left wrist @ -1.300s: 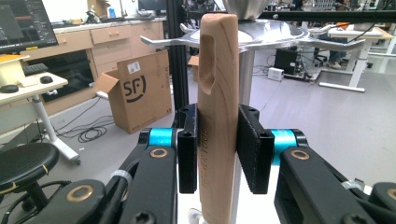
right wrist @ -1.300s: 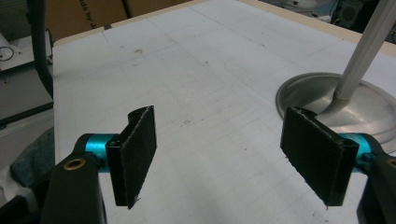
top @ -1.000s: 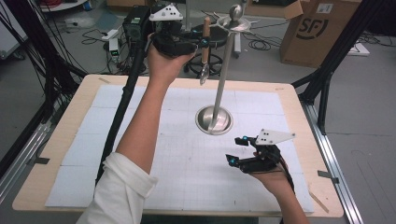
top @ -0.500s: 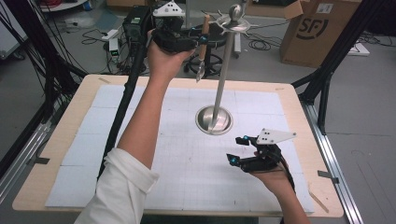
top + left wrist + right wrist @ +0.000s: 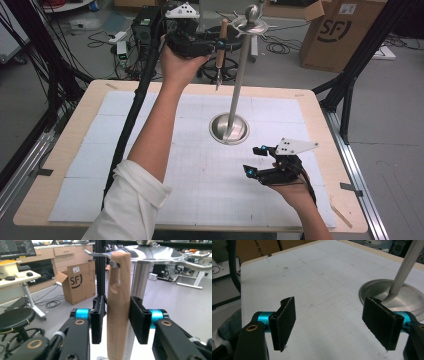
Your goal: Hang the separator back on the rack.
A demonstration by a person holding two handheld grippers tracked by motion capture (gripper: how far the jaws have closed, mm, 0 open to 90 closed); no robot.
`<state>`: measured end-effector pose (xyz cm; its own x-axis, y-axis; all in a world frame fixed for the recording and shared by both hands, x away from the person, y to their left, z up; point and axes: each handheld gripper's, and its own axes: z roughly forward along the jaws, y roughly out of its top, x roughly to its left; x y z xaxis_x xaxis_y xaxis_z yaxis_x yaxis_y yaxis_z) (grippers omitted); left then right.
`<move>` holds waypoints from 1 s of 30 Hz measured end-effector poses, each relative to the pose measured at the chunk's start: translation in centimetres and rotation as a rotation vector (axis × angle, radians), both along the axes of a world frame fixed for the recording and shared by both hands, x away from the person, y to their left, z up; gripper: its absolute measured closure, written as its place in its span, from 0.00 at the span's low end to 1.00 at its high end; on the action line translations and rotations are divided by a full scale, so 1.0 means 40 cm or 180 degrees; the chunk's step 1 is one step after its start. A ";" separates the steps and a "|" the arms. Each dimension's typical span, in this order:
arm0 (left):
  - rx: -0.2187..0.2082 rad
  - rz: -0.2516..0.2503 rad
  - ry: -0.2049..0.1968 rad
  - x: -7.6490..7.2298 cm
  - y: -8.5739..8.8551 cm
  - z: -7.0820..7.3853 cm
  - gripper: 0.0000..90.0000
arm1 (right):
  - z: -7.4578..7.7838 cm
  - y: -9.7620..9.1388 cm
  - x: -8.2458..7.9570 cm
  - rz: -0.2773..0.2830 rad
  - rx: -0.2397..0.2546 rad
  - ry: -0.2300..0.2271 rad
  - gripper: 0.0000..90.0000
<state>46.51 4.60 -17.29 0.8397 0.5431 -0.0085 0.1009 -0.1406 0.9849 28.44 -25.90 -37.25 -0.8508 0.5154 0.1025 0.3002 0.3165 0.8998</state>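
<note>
Wooden-handled utensil [image 5: 118,307] sits clenched in our left gripper [image 5: 216,45], upper centre, its handle hole at a hook of the tall steel stand [image 5: 238,80]. We judge it hung or nearly so; release is left. Our right gripper [image 5: 256,161] waits released, lower right.

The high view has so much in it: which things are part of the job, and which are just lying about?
In use:
- wooden-handled utensil, clamped in the left gripper
- tall silver metal hanging stand

Lying about:
- brown cardboard box
- black round stool
- open, idle right gripper

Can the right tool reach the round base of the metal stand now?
Probably yes: the right tool is open, and bare mat lies between it and the base.
</note>
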 end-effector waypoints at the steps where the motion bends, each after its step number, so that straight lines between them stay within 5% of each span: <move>1: 0.0007 0.0005 -0.0001 -0.001 0.001 -0.001 0.70 | 0.000 0.000 0.000 0.0000 -0.0001 -0.0001 0.29; 16: -0.0036 -0.0048 0.0066 -0.026 0.083 -0.025 0.53 | 0.001 0.004 -0.001 -0.0002 -0.0003 0.0021 0.29; 30: -0.0010 -0.0342 0.0154 -0.081 0.155 -0.054 0.37 | -0.001 0.003 0.004 -0.0005 -0.0003 0.0013 0.29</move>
<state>43.29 10.82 -19.45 0.8916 0.4499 -0.0520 0.1329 -0.1501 0.9797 28.59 -25.79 -37.28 -0.8496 0.5168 0.1057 0.3045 0.3168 0.8983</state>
